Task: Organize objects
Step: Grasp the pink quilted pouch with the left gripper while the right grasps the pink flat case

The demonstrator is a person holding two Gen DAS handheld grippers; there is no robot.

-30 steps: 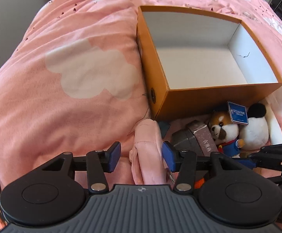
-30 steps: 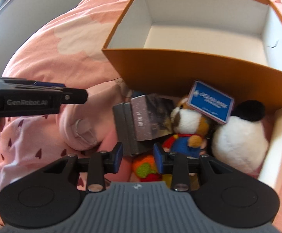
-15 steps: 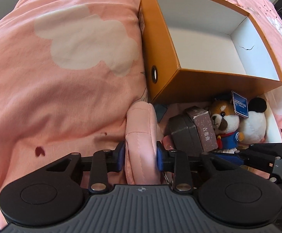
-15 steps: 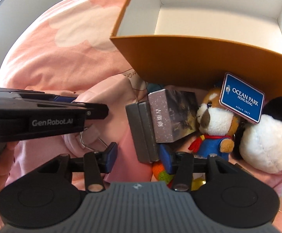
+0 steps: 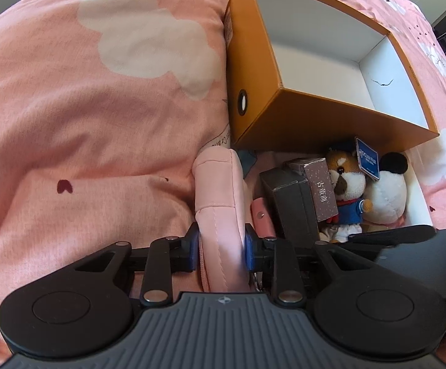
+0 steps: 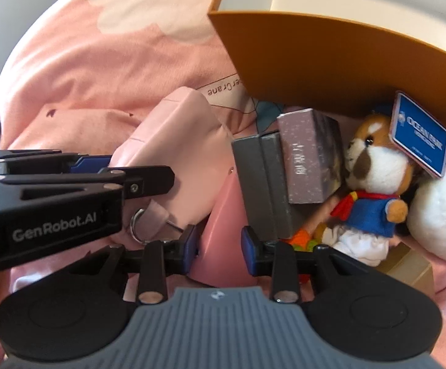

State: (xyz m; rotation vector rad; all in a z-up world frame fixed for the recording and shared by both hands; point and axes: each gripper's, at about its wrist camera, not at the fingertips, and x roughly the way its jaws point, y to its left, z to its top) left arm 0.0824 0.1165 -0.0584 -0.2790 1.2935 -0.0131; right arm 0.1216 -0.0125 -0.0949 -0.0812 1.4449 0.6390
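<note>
- Left wrist view: the left tool [image 5: 222, 247] points steeply down, its blue pads pressed on both sides of a soft pink fabric pouch [image 5: 220, 190] with stitched seams; the jaws are closing on it, and the cloth bulges between them.
- The pouch stands on edge on the bed, just beside the near left corner of an orange cardboard box [image 5: 287, 123], a rectangular open-topped box with smooth white inner walls and a small round hole in its end face.
- A pink quilt [image 5: 93, 123] with white cloud shapes and small dark hearts covers the bed in soft folds.
- Right wrist view: the right tool [image 6: 220, 246] has its jaws closing around a smooth pink sloped piece [image 6: 223, 230]; whether the pads press on it I cannot tell.
- Just right of it stands a matte grey carton [image 6: 260, 184], touching a mauve speckled carton [image 6: 310, 160] that leans on it.
- A fluffy brown-and-white plush dog [image 6: 373, 178] in a blue top and red scarf carries a glossy blue tag [image 6: 420, 135]; a white plush ball [image 6: 441, 212] sits beside it.
- A metal ring [image 6: 137, 226] hangs from the pouch's tab.
</note>
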